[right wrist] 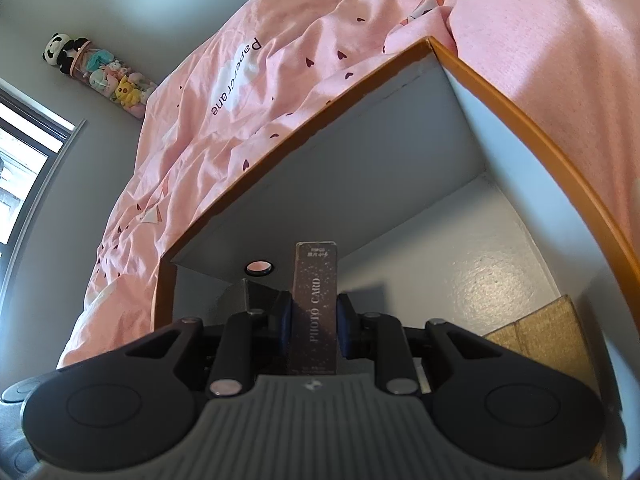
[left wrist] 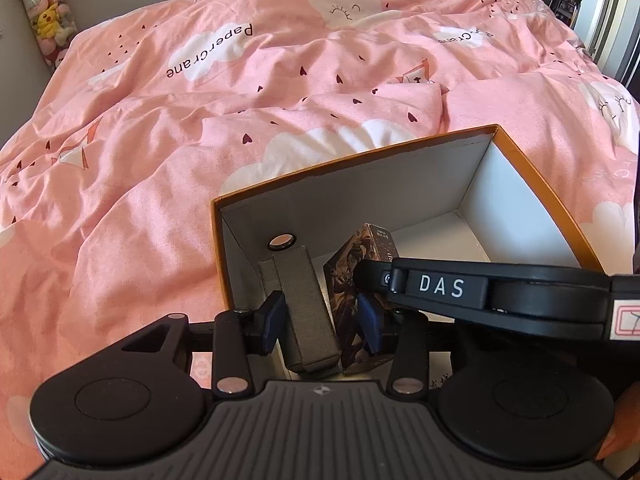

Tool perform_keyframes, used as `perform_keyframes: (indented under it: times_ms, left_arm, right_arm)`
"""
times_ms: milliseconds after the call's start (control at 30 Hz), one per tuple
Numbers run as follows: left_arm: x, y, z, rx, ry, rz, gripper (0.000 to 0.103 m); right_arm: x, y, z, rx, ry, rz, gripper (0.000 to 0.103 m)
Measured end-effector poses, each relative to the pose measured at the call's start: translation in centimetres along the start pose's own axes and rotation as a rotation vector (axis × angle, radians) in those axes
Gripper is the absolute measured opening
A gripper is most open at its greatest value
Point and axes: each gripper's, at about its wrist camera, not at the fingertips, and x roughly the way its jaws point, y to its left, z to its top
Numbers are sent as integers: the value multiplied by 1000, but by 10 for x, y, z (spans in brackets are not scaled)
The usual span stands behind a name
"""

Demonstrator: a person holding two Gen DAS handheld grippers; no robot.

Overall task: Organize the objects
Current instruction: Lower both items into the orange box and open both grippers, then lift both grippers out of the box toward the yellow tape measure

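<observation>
Card pack [right wrist: 314, 308] is clamped upright in the right gripper [right wrist: 314, 320], pointing to 12 o'clock inside the box [right wrist: 520, 120], while the left gripper [left wrist: 324, 320] stands parted, gripping nothing.

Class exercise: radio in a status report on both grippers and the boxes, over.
Left gripper open, grey box between its pads inside the orange-rimmed box. Right gripper shut on photo card box, over the same box. Nothing blocking.
</observation>
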Motion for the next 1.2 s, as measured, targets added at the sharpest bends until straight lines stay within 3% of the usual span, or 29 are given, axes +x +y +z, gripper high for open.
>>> perform_keyframes:
  times_ms: [167,267,433,700,1033,1200]
  left_arm:
    - [-24,19,-3,-15,-63,-75,60]
    - [-38,43,-5,-95,-92,-164,62]
    - [-47,74,-11,-200,-112,-164,64]
    - [-49,111,-33,-279,-91,-123,64]
    - [-51,145,-63,-346,-63,-102,64]
    - [-51,155,-78,-364,-43,-93,64]
  right_arm:
    - [1,1,2,-9,0,-15,24]
    - [5,5,3,-40,3,-52,24]
    - [17,17,-1,-109,23,-80,24]
    - [25,39,-10,-239,39,-104,26]
    - [11,31,-15,-149,52,-25,29]
    - [7,29,-21,-139,50,-29,13]
